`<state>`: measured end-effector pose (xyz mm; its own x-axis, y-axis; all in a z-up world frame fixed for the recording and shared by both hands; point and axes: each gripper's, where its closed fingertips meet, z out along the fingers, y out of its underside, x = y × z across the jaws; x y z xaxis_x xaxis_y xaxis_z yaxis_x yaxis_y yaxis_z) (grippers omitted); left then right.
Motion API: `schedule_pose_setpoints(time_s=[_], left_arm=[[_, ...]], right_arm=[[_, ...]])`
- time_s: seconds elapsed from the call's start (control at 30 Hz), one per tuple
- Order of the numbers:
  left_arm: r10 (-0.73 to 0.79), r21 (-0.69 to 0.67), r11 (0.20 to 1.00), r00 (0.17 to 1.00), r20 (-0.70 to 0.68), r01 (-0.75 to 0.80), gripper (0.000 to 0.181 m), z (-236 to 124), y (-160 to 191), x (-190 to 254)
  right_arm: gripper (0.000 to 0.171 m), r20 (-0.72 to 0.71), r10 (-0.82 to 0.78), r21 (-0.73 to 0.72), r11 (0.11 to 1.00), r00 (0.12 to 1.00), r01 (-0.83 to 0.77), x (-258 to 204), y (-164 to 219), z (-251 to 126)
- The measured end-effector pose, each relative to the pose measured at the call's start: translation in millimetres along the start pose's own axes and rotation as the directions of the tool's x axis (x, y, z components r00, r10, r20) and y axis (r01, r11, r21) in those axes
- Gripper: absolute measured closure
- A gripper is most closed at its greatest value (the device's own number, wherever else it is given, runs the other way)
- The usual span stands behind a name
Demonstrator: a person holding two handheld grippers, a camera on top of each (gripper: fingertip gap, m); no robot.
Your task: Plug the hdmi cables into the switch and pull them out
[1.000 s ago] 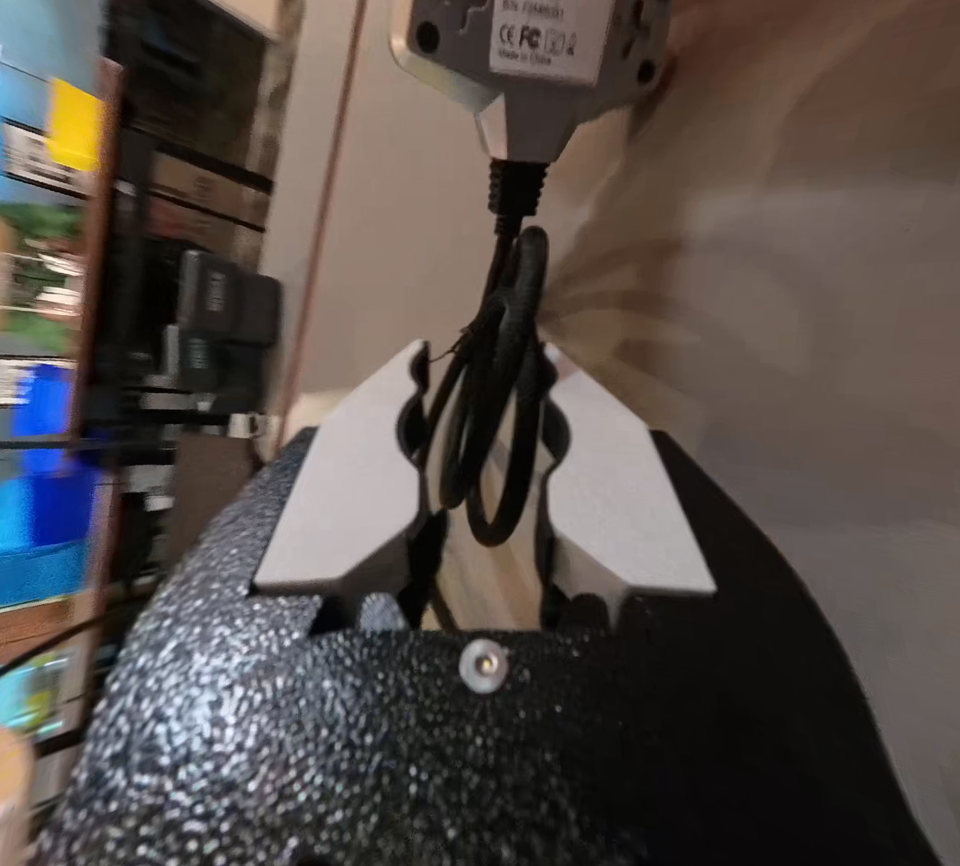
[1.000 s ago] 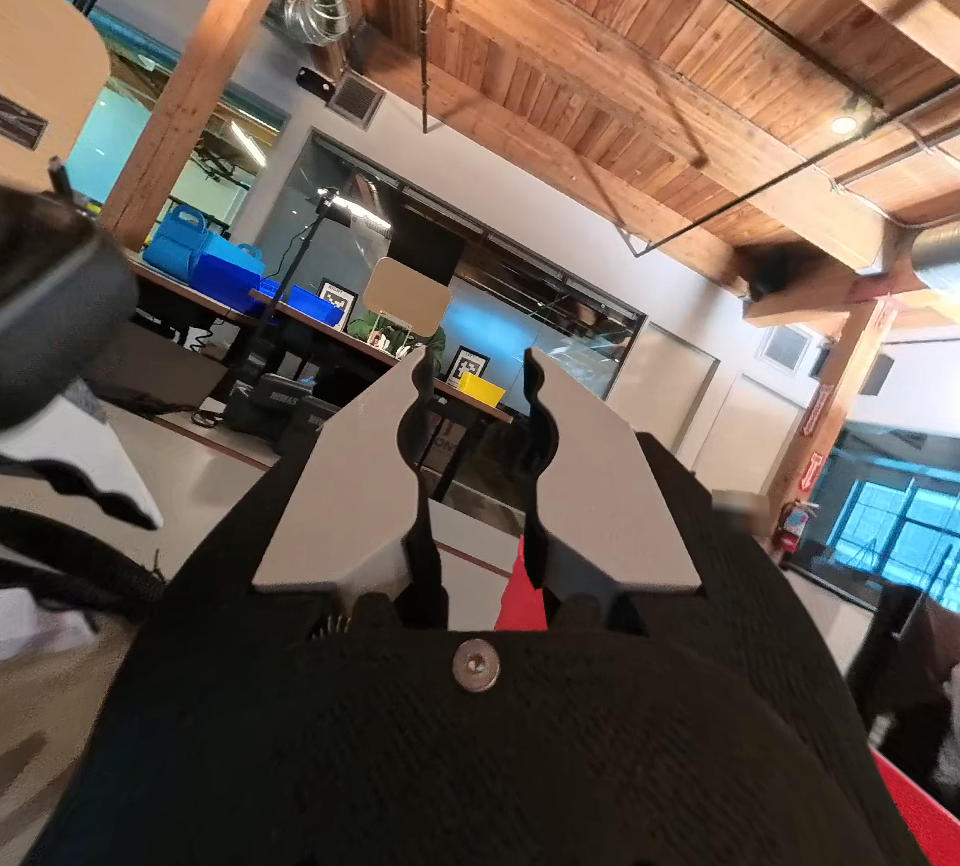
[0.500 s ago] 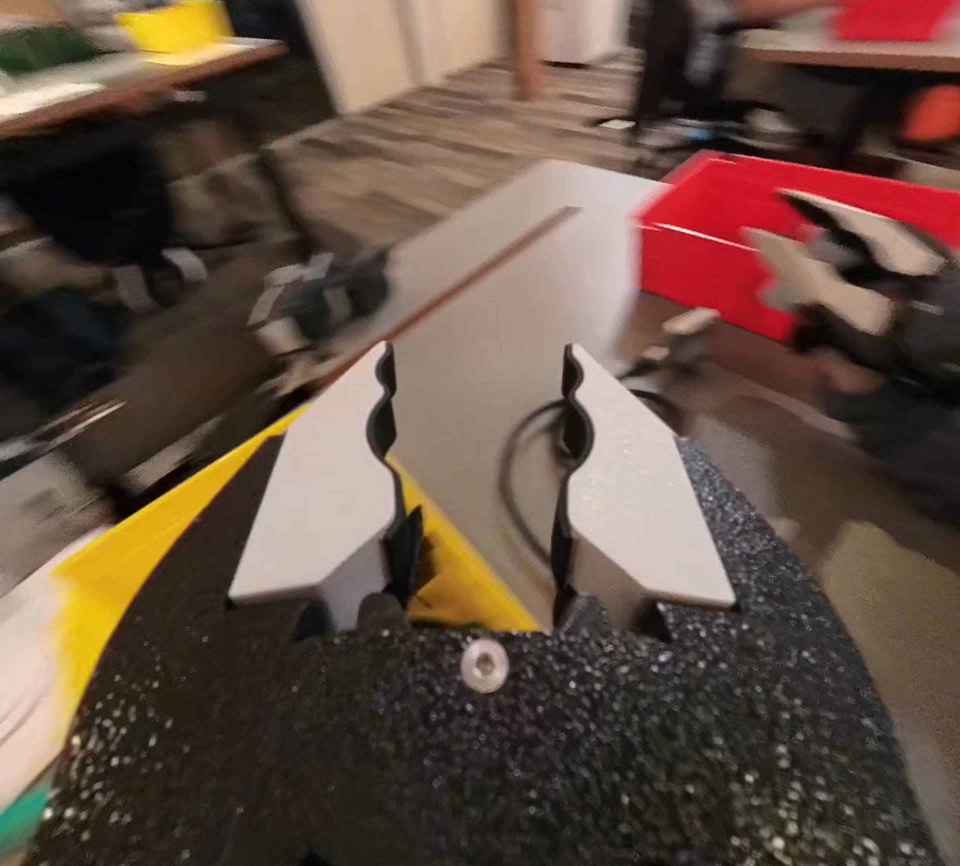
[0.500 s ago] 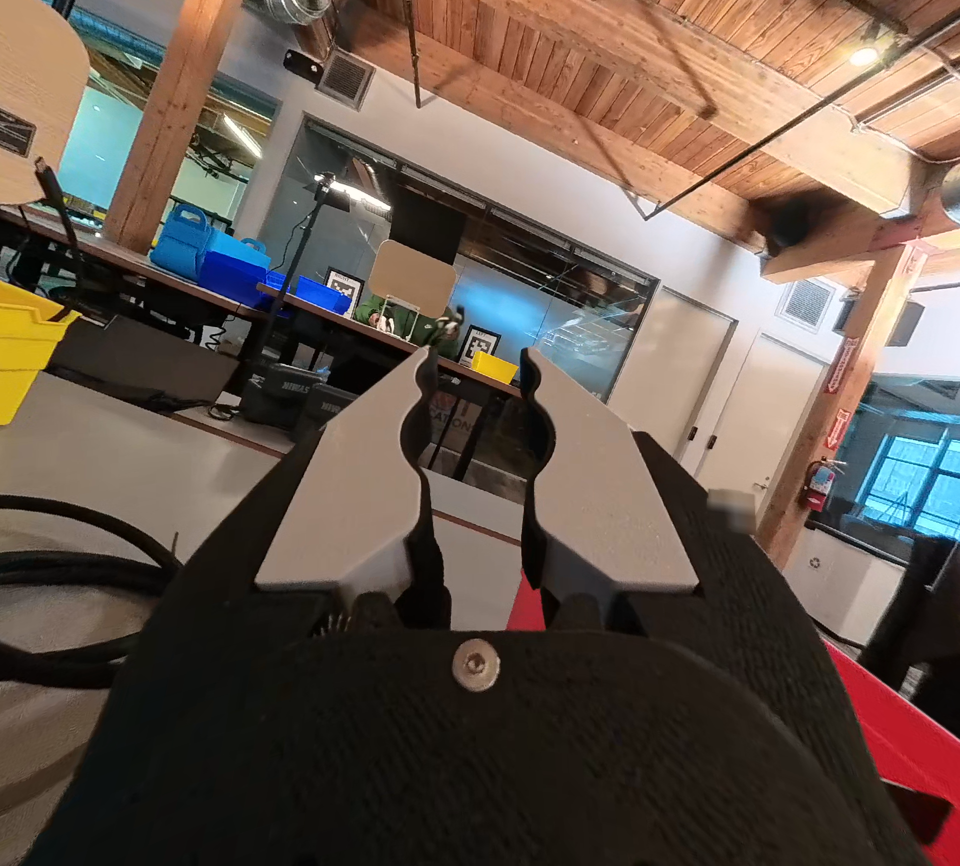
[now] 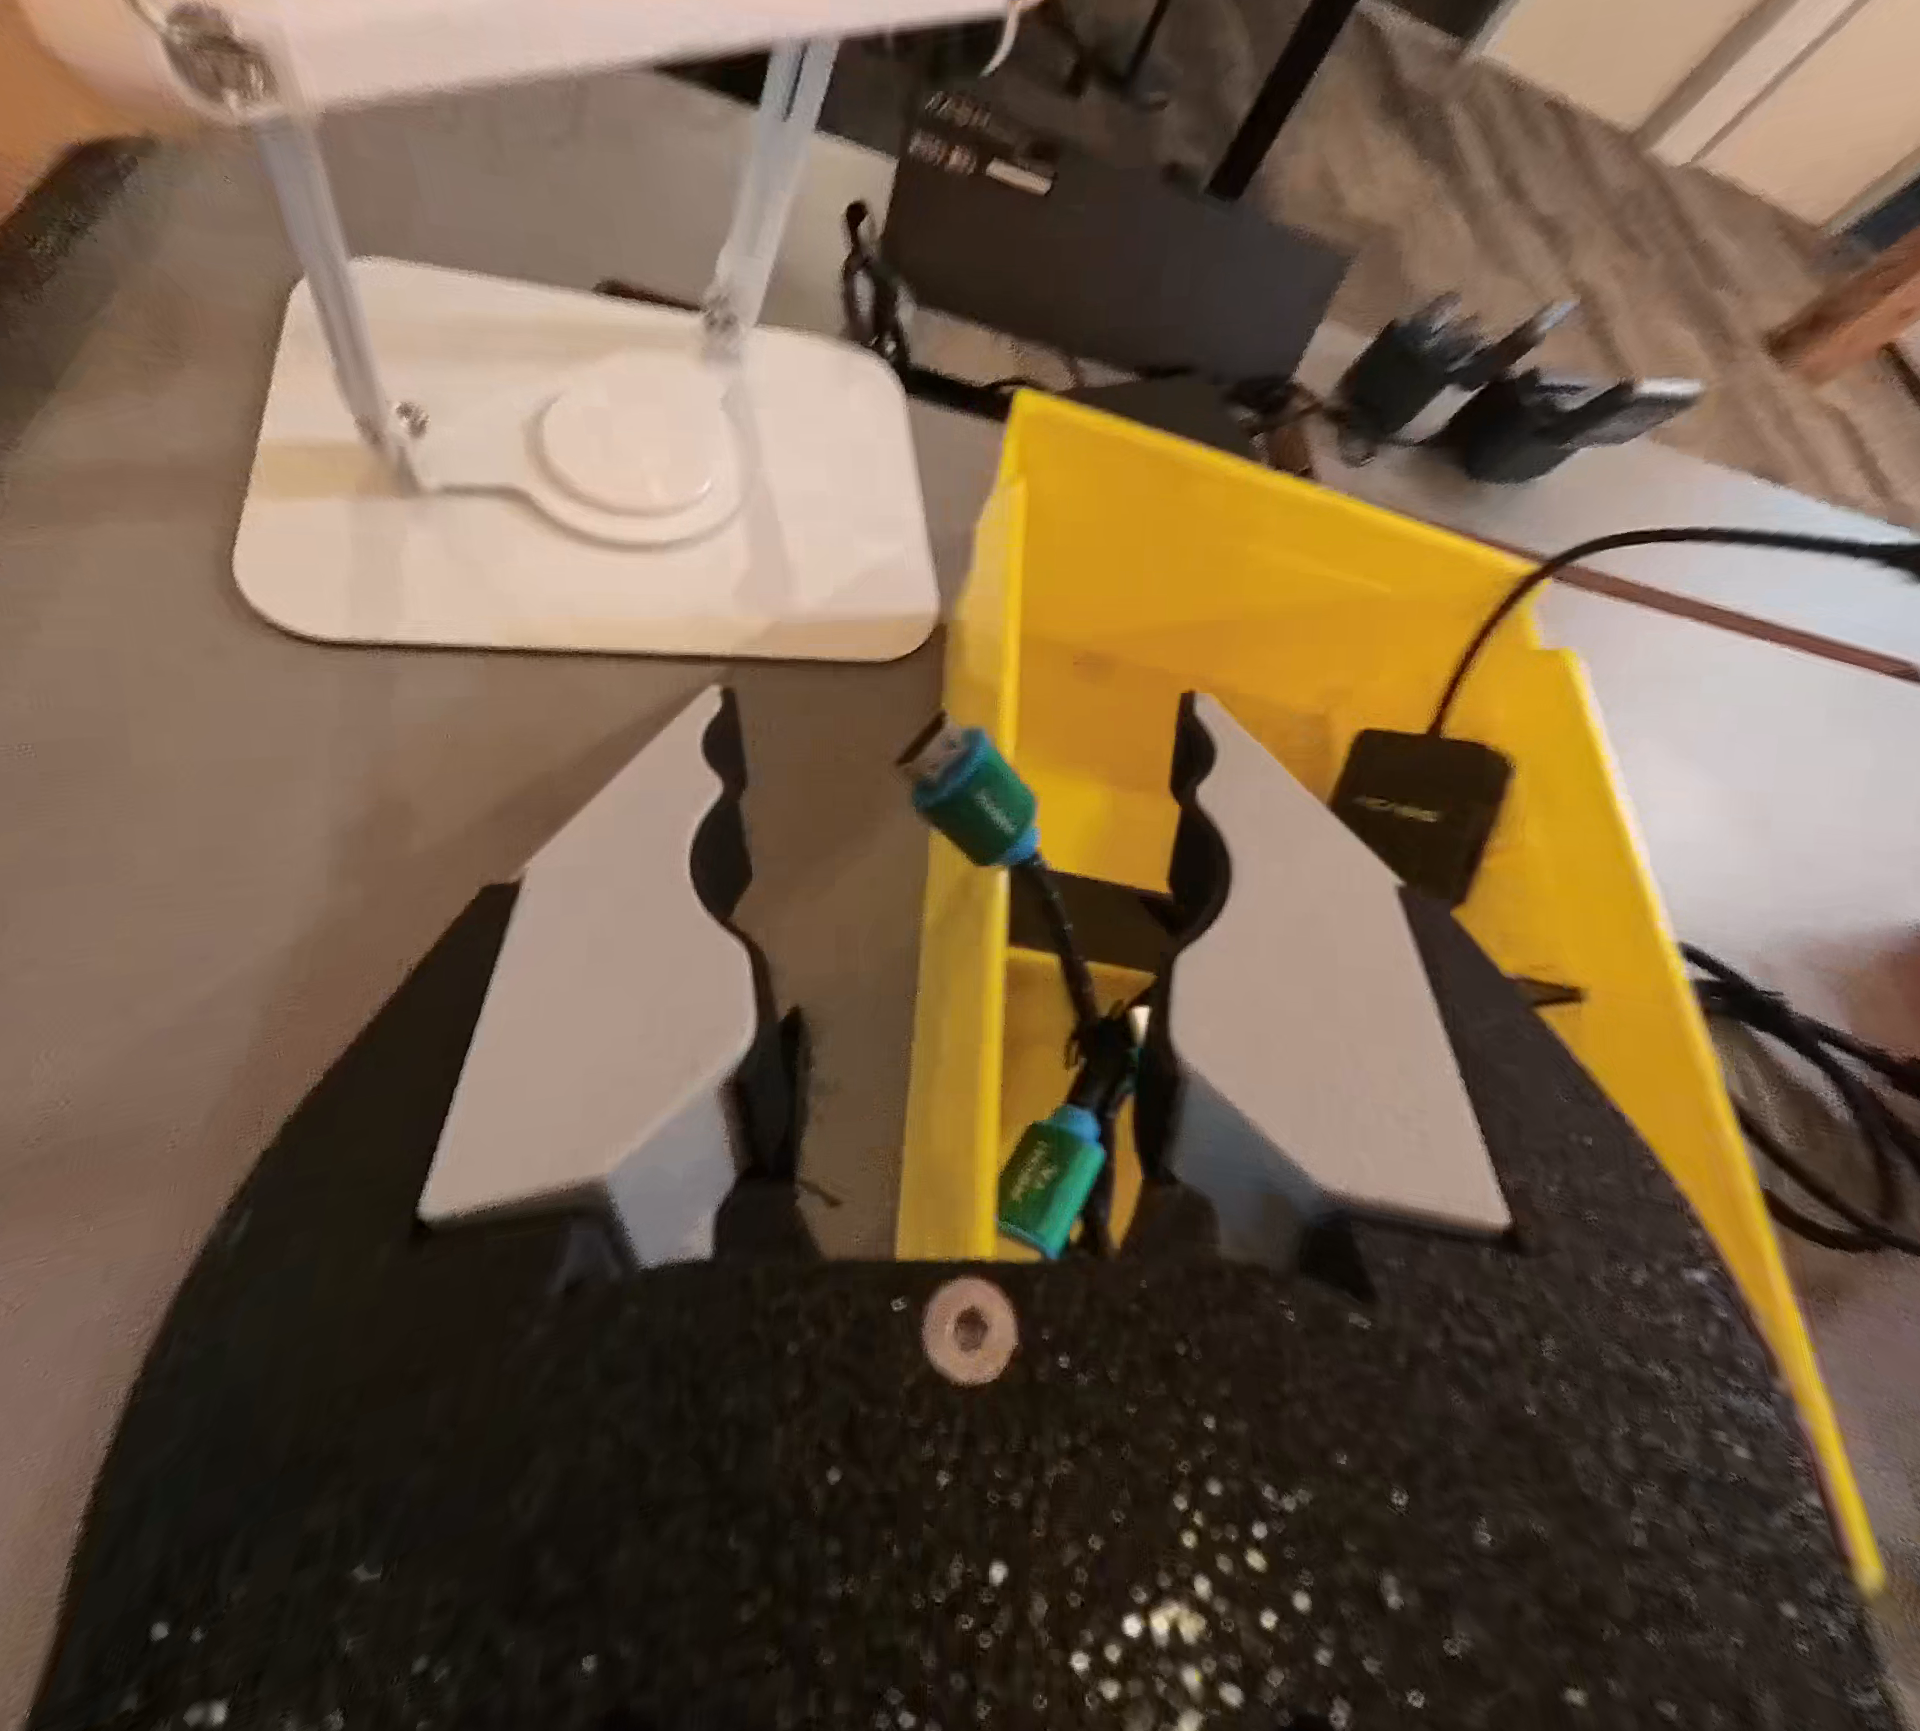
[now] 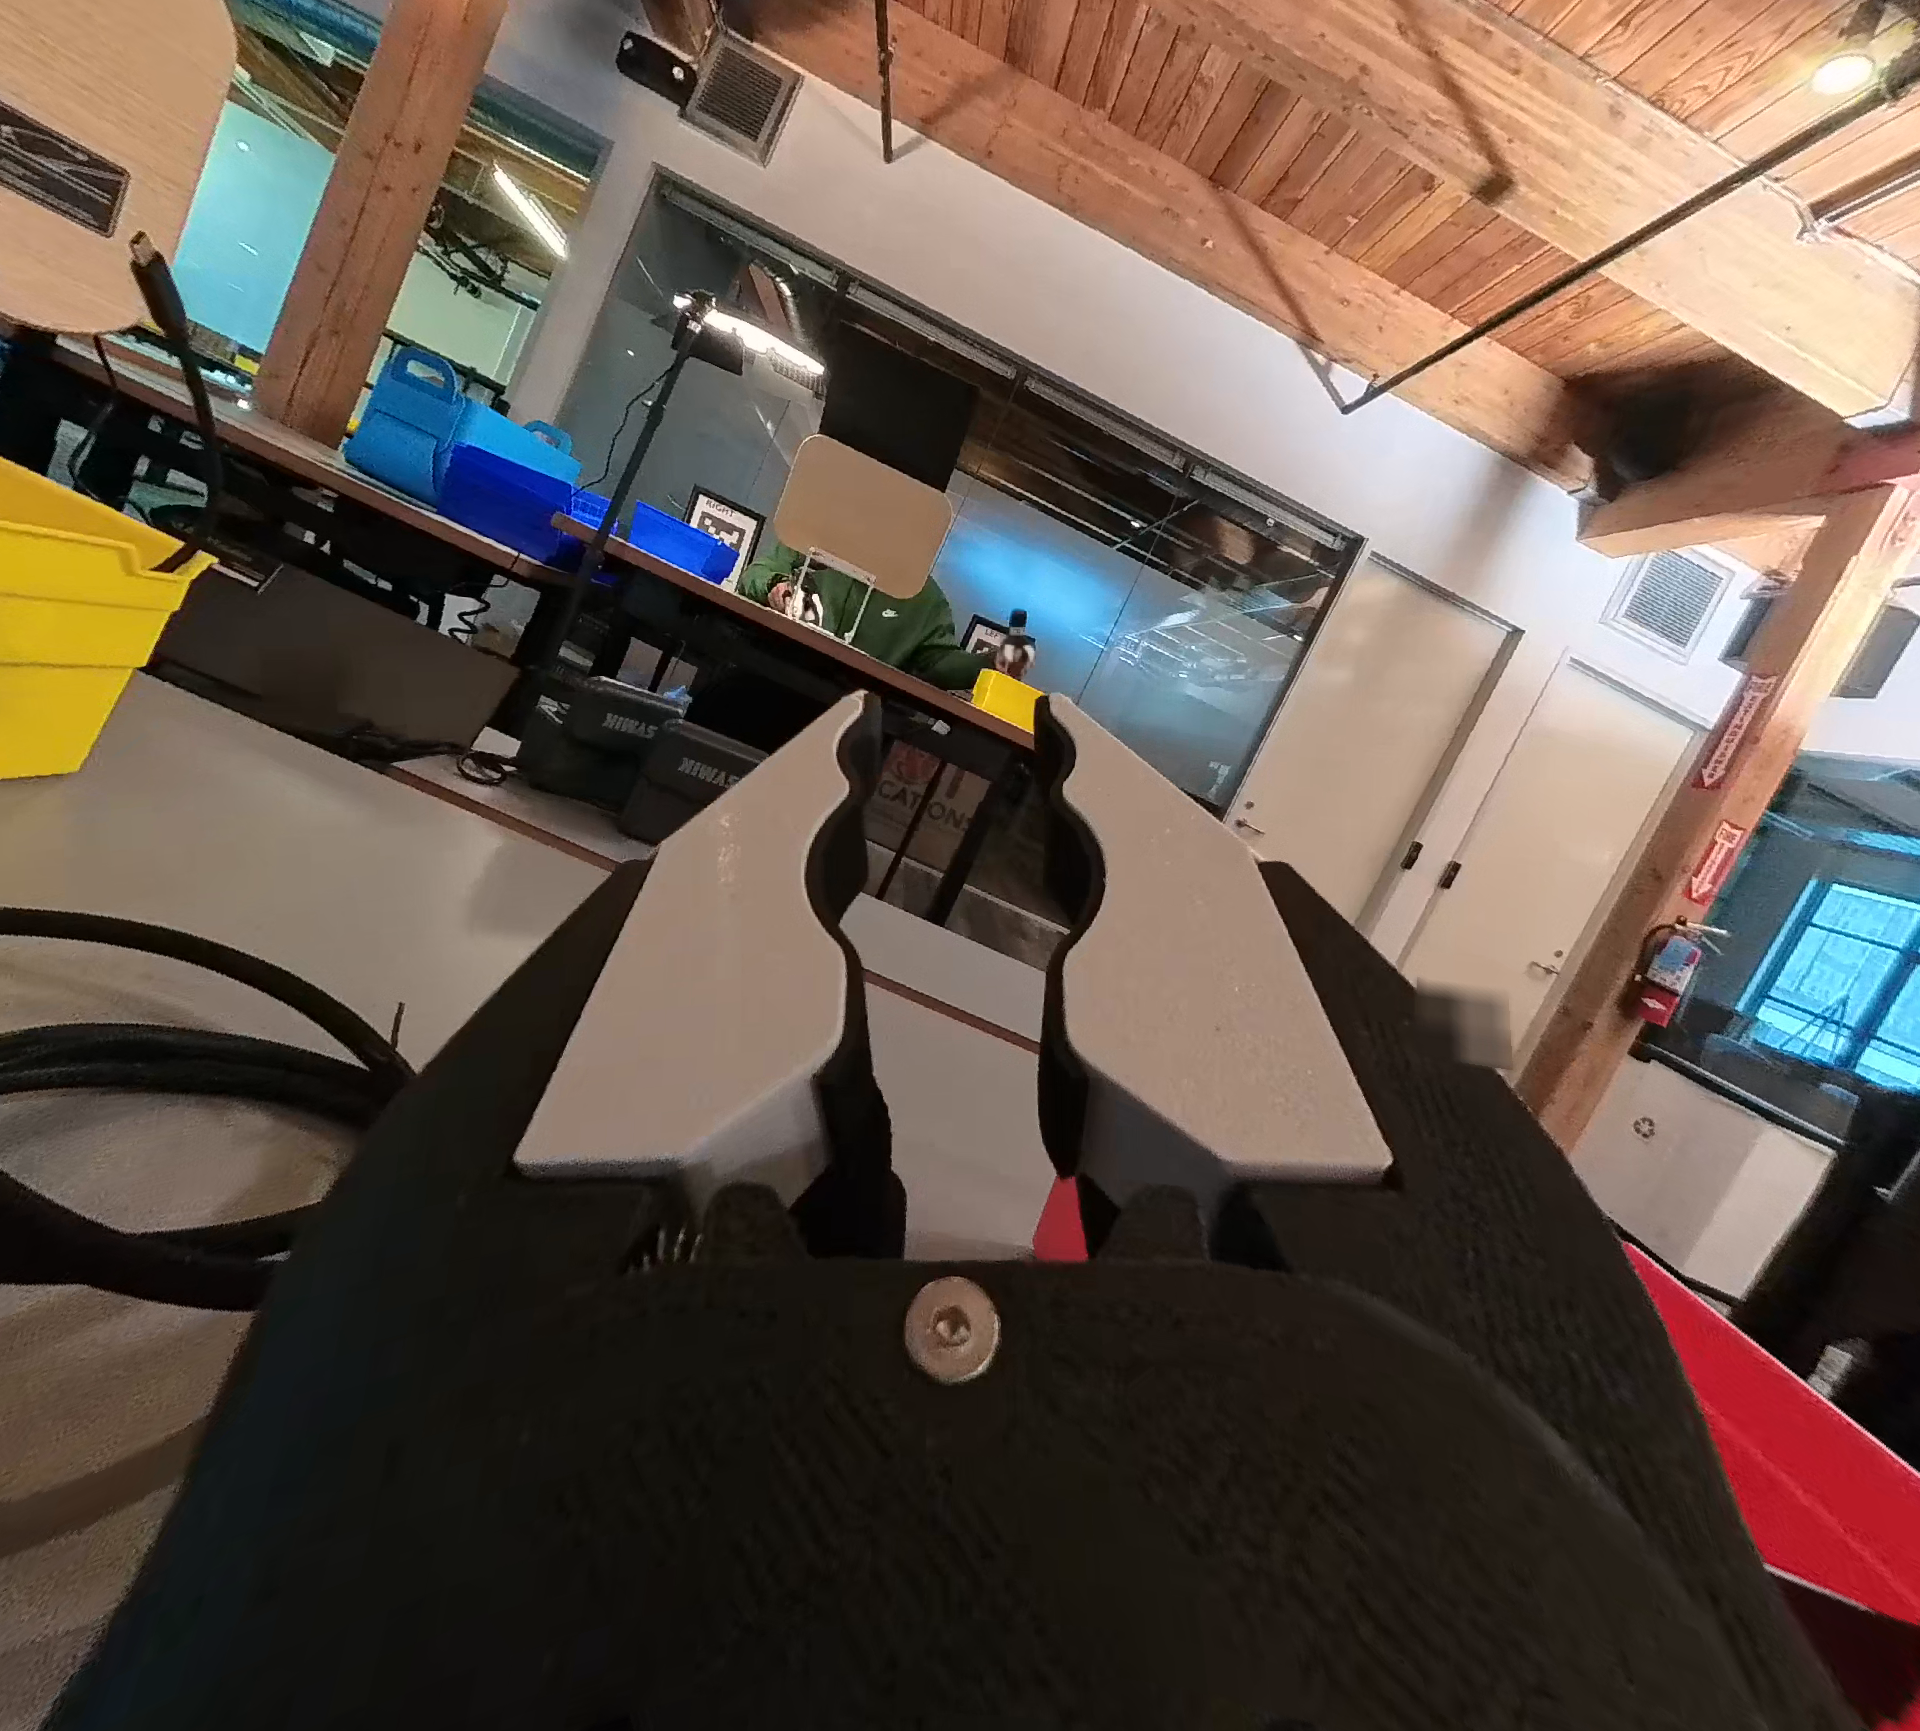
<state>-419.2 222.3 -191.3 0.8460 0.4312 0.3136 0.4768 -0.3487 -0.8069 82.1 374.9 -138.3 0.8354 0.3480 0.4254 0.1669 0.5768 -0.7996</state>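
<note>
In the left wrist view my left gripper is wide open and empty above the yellow bin. An HDMI cable with green-and-blue plugs lies in the bin. One plug pokes over the bin's left wall between my fingers. The other plug lies low in the near compartment. A small black box with a thin black lead sits in the bin's far right part. In the right wrist view my right gripper is slightly open and empty, pointing up and away over the table.
A white stand base with two thin legs stands left of the bin. Black cables lie right of the bin. A black cable coil lies by the right gripper, the yellow bin far left, a red bin at right. There is about 55 cm between the tips of the two grippers.
My left gripper let go of the black cable bundle hanging from a grey switch, opened wider and swung over the yellow bin. The right gripper has barely moved.
</note>
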Motion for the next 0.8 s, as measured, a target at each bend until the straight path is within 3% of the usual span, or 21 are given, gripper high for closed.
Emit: schedule_pose_setpoints(time_s=[0.13, 0.27, 0.4, 0.53, 0.6, 0.8], left_arm=[[-0.003, -0.049, 0.999, 1.0, 0.026, 0.004, 0.114, 12.4, 11.5, -10.5], [0.01, -0.058, 0.998, 0.997, -0.074, -0.015, 0.164, 14.3, 14.0, 3.6], [0.091, -0.006, 0.996, 0.994, -0.058, -0.092, 0.168, -0.2, 1.9, 9.0], [0.199, 0.181, 0.967, 0.976, -0.092, -0.18, 0.17, -40.2, -33.2, 42.4], [0.268, 0.33, 0.915, 0.961, -0.068, -0.232, 0.172, -72.2, -56.8, 62.7], [0.439, 0.738, 0.621, 0.897, -0.048, -0.264, 0.172, -176.0, -98.0, 131.1]], right_arm=[[0.144, 0.008, -0.005, -0.004, 1.0, 1.0, 0.005, -2.0, 0.9, 0.3], [0.144, 0.017, -0.006, -0.009, 1.0, 1.0, 0.006, -4.0, 1.8, 0.9], [0.144, 0.027, -0.014, -0.012, 1.0, 1.0, 0.014, -6.7, 2.0, 1.3], [0.144, 0.033, -0.025, -0.012, 1.0, 0.999, 0.025, -9.1, 1.8, 1.4], [0.144, 0.035, -0.03, -0.013, 0.999, 0.999, 0.03, -9.8, 1.8, 1.5], [0.144, 0.039, -0.032, -0.012, 0.999, 0.999, 0.032, -10.7, 1.4, 1.5]])
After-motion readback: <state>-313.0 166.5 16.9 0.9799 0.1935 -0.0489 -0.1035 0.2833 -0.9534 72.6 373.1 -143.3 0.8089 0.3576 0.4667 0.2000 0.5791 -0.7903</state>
